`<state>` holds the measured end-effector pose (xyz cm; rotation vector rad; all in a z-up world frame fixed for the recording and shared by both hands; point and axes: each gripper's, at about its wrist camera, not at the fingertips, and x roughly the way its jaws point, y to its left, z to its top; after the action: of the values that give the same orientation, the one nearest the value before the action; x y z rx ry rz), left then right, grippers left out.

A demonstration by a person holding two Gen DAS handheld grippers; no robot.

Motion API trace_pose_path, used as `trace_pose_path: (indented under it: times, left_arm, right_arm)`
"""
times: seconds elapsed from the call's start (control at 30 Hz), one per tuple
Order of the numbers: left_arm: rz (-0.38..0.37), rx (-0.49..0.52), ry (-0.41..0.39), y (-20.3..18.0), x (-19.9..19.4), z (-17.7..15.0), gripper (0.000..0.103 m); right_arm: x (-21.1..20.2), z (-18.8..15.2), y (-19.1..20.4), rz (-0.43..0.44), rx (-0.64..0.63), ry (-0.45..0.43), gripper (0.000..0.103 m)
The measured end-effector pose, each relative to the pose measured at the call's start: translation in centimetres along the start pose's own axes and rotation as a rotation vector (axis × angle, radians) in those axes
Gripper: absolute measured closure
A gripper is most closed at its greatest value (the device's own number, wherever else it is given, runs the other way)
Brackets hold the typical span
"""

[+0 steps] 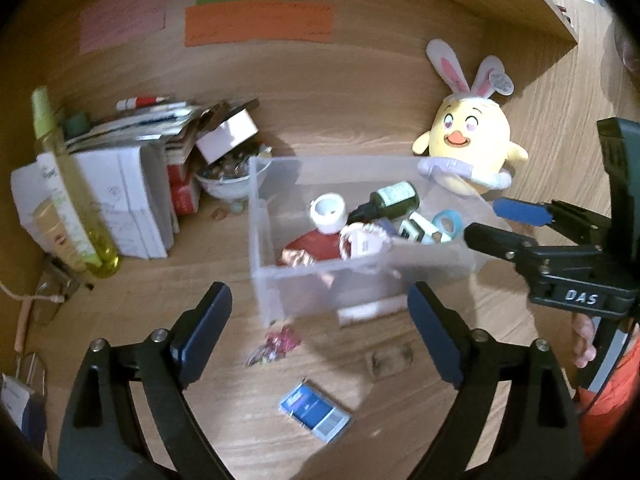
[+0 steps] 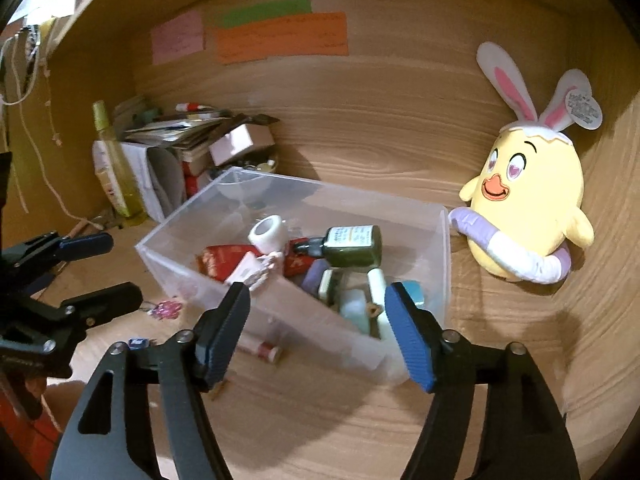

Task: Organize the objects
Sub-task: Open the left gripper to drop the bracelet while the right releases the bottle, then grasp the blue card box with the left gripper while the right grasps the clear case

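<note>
Tools, left and right, spread empty before cluttered clear bin beside plush chick.

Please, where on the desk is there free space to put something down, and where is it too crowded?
Bare wood lies right of the clear box, below the chick plush, and in the strip behind the box. It is crowded on the left: paper stack, yellow bottle, bowl. In front of the box lie a blue packet, a pink trinket and a tube.

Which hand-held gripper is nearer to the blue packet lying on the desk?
Left. The left hand-held gripper hovers open right above the blue packet; the right hand-held gripper is open at the clear bin's near wall, farther away.
</note>
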<state>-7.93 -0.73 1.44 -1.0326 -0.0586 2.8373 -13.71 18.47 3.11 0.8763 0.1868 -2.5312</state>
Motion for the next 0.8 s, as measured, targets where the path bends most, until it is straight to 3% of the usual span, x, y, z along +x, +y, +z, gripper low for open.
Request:
trace_pose_path:
  times: [0.17, 0.37, 0.63, 0.8]
  left_arm:
    - [0.016, -0.013, 0.051, 1.0, -0.1, -2.1, 0.011]
    - [-0.019, -0.047, 0.143, 1.7, 0.3, -5.1, 0.011]
    - [-0.018, -0.067, 0.24, 2.0, 1.4, -7.6, 0.011]
    - [0.009, -0.004, 0.248, 1.4, 1.7, -7.9, 0.011]
  right_arm:
    - [0.0, -1.6, 1.2, 0.046, 0.005, 0.037, 0.036]
    - [0.9, -4.3, 3.2, 0.101, -0.015, 0.109, 0.036]
    - [3.9, -6.1, 4.6, 0.163, -0.013, 0.232, 0.036]
    - [5.1, -6.0, 6.0, 0.152, -0.075, 0.26, 0.036]
